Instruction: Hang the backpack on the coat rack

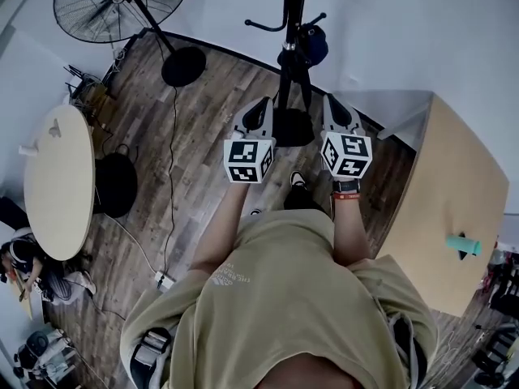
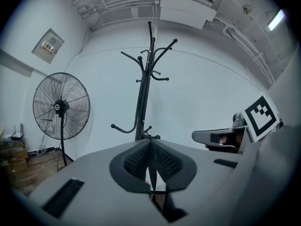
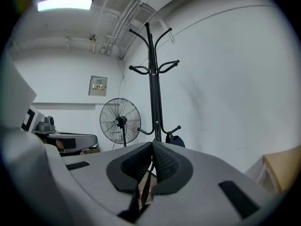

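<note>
1. Backpack (image 1: 313,45): a small dark blue bag, which I take to be it, hangs on a low right hook of the coat rack (image 1: 290,23).
2. Progress: hanging looks done; judged nothing left but backing off.
3. Left tongs (image 2: 150,144) and right tongs (image 3: 153,146): both pressed together, nothing pinched.
4. Count: one backpack, one coat rack, two tongs, one fan (image 1: 122,2).

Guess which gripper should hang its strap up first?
Probably left. The left gripper faces a free low hook on the coat rack; the right gripper's side hook already holds a dark blue item. Both clamp thin straps.
</note>
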A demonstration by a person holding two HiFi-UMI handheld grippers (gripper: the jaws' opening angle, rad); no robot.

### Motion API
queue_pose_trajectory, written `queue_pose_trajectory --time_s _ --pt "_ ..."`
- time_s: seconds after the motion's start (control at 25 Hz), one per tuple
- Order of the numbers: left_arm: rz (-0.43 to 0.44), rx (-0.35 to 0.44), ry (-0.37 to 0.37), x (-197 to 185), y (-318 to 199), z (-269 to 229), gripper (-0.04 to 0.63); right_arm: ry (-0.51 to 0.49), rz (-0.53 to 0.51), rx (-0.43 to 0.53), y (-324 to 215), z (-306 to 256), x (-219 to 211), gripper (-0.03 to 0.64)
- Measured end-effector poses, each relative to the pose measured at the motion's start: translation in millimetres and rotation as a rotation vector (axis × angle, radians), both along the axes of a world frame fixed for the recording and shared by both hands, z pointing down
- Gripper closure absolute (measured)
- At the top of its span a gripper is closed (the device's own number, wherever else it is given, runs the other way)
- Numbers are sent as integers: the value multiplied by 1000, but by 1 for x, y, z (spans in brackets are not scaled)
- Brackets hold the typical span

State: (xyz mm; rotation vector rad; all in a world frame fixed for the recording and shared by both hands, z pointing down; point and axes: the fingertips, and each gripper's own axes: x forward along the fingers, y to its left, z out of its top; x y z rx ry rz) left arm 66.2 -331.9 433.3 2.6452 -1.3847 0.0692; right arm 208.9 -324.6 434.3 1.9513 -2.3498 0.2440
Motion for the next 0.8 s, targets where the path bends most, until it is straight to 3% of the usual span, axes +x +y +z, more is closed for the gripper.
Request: queue_pose_trajectory --time_s 0.8 --pt "16 -43 -43 21 -22 21 571 -29 -18 -37 -26 13 9 601"
